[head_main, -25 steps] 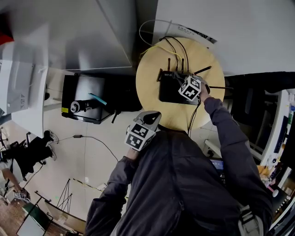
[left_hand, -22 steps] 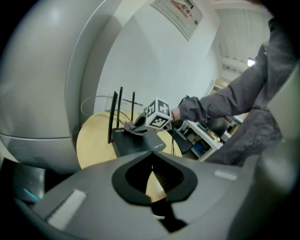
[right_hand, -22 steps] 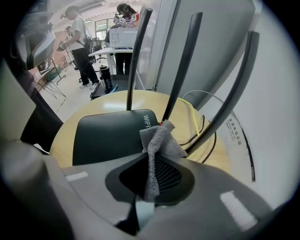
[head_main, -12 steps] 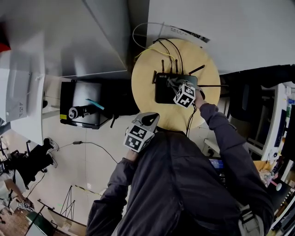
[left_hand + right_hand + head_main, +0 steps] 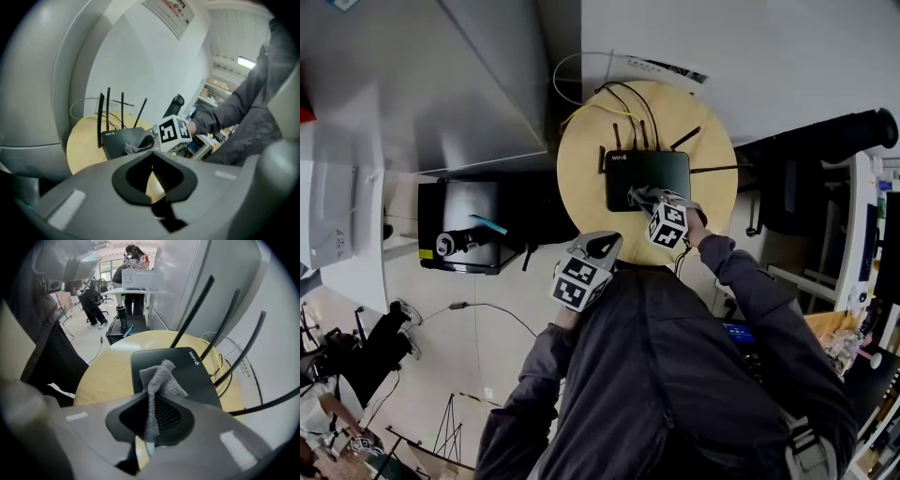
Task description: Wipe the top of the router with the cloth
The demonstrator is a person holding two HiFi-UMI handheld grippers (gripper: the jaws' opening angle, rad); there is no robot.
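Wood, pale and round: in the head view one tabletop (image 5: 581, 187) carries one black router (image 5: 661, 169). Black cords (image 5: 642, 94) and one yellow cord (image 5: 581, 110) run off its far side. The right claw (image 5: 654, 200) reaches over the router's near edge, and its one grey cloth (image 5: 636, 194) lies on the router's top. The left claw (image 5: 605, 244) hangs at the near rim of the tabletop, apart from the router.

In the left gripper view the left claw (image 5: 154, 180) is clenched on nothing, with a strip of tabletop (image 5: 82, 145) showing past it. Beyond stands the router (image 5: 115, 140) with four antennas (image 5: 108, 110) upright. The cloth (image 5: 135, 146) rests on its top, ahead of the right claw's marker cube (image 5: 172, 132).

In the right gripper view the right claw (image 5: 152, 420) is clenched on the cloth (image 5: 159, 380). The cloth rises between the jaws and its free end droops onto the near part of the router (image 5: 187, 376), just short of the white "WIFI 6" print (image 5: 194, 357). Four antennas (image 5: 194, 310) fan out to the right. The tabletop (image 5: 105, 371) shows bare to the left of the router.
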